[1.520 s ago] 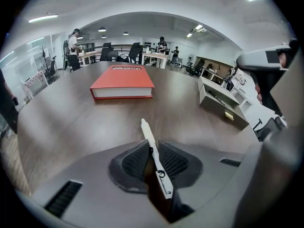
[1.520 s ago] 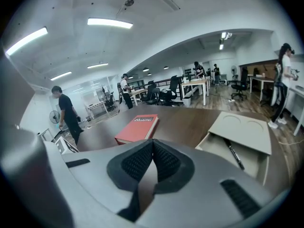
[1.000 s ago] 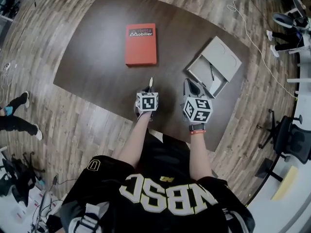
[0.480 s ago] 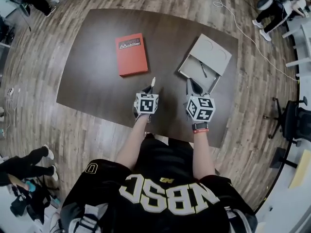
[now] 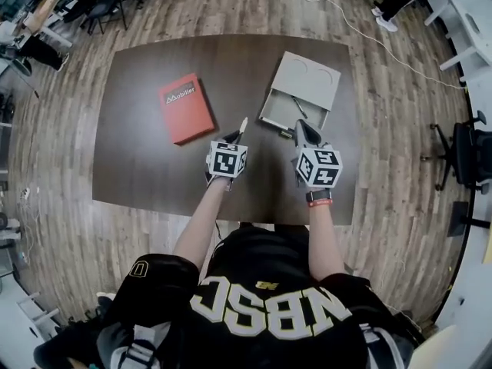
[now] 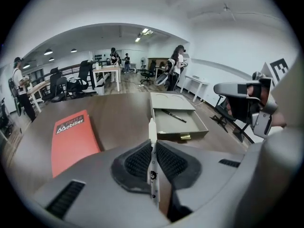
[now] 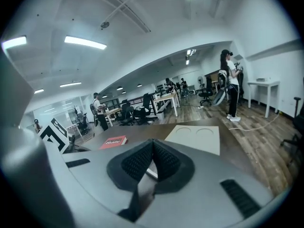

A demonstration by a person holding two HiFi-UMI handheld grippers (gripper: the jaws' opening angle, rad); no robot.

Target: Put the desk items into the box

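Broadly, the dark brown worktop [image 5: 146, 171] shows all four edges in the head view, with wood-plank floor [image 5: 61, 229] round it on every side. Its left third is bare, and so is the strip along the near edge on both sides of the person's arms.

A red book [image 5: 185, 108] lies flat in the left half, closer to the far edge than to the near one. It is turned askew to the edges, well clear of them all, and has white lettering across its cover.

Between the book and the box runs a bare lane of worktop. There the left hand-held gripper [image 5: 234, 137] hangs above the surface, its jaws clamped on a white pen [image 5: 243, 124]. The pen is slim and white with small dark marks along the barrel. It is pinched between the pads, and its pale end pokes out past them toward the far edge.

Further right, the box [image 5: 307, 74] sits near the far edge. It is flat and grey, and its top has two round imprints. A shallow tray is drawn out of it toward the near edge. A black pen [image 5: 299, 108] lies slantwise in the tray, and a small brass-coloured piece [image 6: 185, 137] sits at the tray's front wall.

The right hand-held gripper [image 5: 300, 127] hovers just at the near side of that wall, jaws pressed together with nothing between them. A narrow bare strip separates the box from the right edge, and beyond that edge an office chair [image 5: 465, 156] stands on the floor.
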